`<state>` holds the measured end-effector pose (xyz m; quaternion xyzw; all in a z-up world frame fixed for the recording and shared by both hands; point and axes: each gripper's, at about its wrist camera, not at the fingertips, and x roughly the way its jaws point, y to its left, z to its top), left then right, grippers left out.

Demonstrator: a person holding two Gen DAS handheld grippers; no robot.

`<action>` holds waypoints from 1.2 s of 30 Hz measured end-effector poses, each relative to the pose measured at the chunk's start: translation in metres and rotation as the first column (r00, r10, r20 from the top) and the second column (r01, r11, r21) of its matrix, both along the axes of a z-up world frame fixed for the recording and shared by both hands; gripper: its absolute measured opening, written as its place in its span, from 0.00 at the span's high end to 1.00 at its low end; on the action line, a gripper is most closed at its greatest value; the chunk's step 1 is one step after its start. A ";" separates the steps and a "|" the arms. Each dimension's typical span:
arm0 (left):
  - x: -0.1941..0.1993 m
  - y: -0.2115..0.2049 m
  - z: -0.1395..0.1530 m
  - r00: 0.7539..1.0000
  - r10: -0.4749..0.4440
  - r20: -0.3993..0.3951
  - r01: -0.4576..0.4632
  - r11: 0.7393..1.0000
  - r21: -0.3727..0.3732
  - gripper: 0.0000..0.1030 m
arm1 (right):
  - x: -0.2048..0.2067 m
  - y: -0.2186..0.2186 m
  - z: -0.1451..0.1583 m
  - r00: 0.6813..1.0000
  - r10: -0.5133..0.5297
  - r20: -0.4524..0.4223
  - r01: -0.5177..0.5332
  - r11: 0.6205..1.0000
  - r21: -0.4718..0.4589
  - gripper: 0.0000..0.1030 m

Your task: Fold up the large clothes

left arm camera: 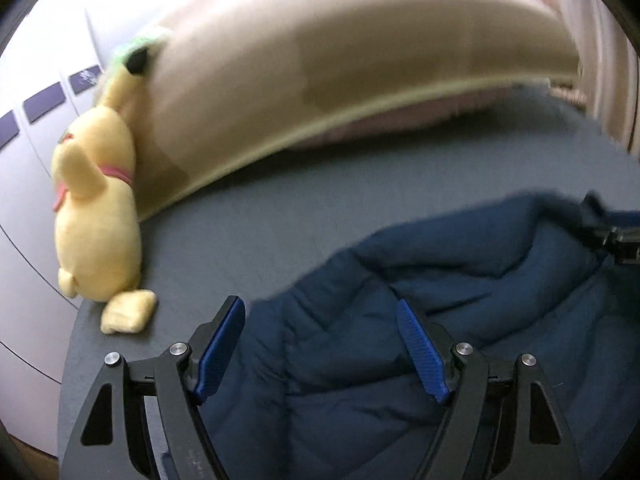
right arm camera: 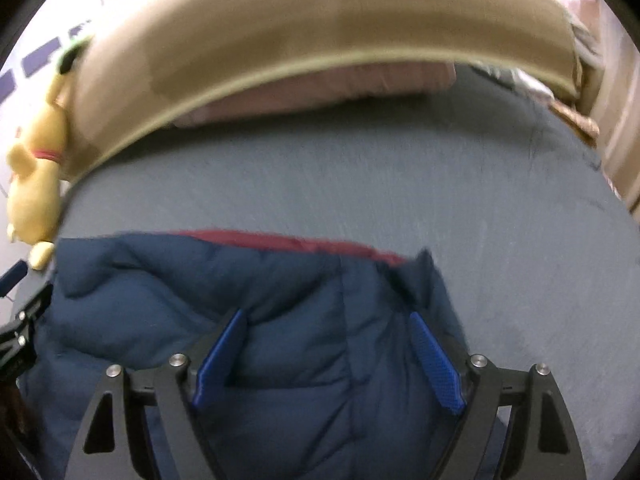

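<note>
- Grey-blue bed sheet spreads ahead of both pairs of fingers, ending at a long beige padded headboard with a pink cushion tucked under its edge.
- Navy quilted puffer jacket lies bunched on the sheet, directly under and between the fingers of both tools; a strip of dark red lining shows along its far edge.
- Yellow plush toy leans against the headboard, well beyond and outside the left fingers.
- Left gripper is spread wide over the jacket's near fold, clasping nothing.
- Right gripper is likewise spread wide, fabric showing between its blue pads but not pinched.
- Judged step: positioning for a grasp before a fold; next, each tool should drop onto an edge, pinch it, then lift evenly.
</note>
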<state>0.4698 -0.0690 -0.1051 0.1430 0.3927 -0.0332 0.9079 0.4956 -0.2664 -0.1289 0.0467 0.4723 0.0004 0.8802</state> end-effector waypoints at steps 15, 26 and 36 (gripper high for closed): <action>-0.006 0.053 0.011 0.999 0.015 -0.039 -0.023 0.978 -0.208 0.19 | 0.023 -0.045 0.032 0.999 -0.039 0.032 0.032 0.984 0.177 0.14; -0.139 0.213 -0.009 0.990 0.024 -0.141 -0.112 0.742 -0.661 0.14 | -0.136 -0.191 -0.006 0.985 -0.150 -0.081 0.168 0.783 0.599 0.11; -0.153 0.193 -0.046 0.958 0.000 -0.286 -0.220 0.640 -0.736 0.14 | -0.134 -0.156 -0.035 0.991 -0.013 -0.130 0.105 0.670 0.735 0.13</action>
